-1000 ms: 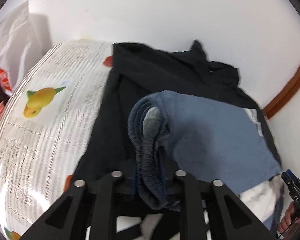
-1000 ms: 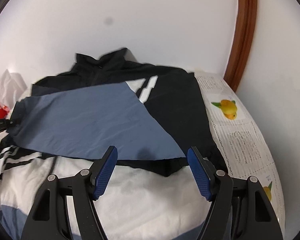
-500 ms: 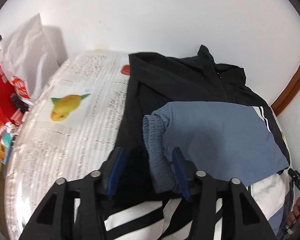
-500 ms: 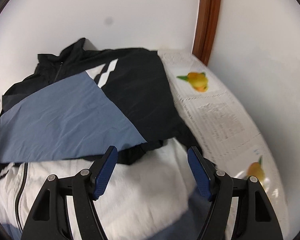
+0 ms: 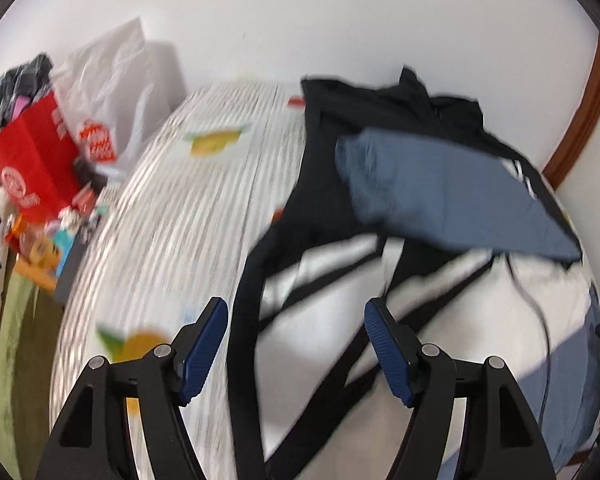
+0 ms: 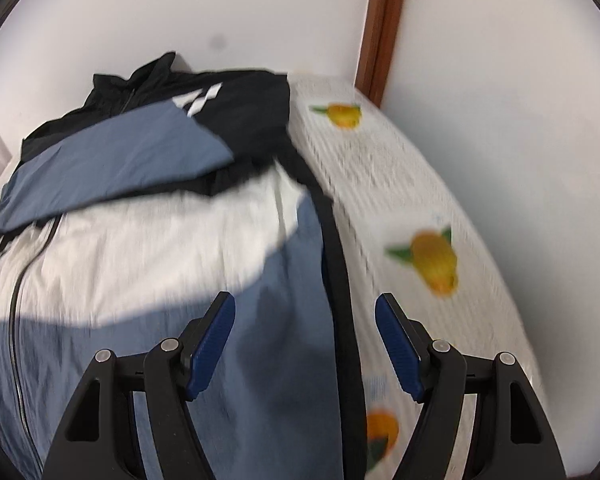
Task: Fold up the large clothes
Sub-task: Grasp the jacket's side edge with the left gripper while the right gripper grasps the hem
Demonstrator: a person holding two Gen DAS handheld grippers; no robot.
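A black, white and blue zip-up jacket (image 5: 440, 280) lies spread on a table covered with a fruit-print cloth (image 5: 172, 216), its collar toward the white wall (image 5: 300, 12). Both blue sleeves (image 5: 452, 192) are folded across the chest. The left tool (image 5: 296, 344) hovers released, jaws wide apart and holding nothing, above the jacket's black side edge. The right tool (image 6: 305, 338) is likewise spread and empty, over the blue lower panel (image 6: 268, 340) near the black edge strip beside the cloth. A red paper bag (image 5: 32, 160) and a white plastic bag (image 5: 108, 96) stand off the left end, and a brown wooden trim (image 6: 384, 20) runs up the wall.
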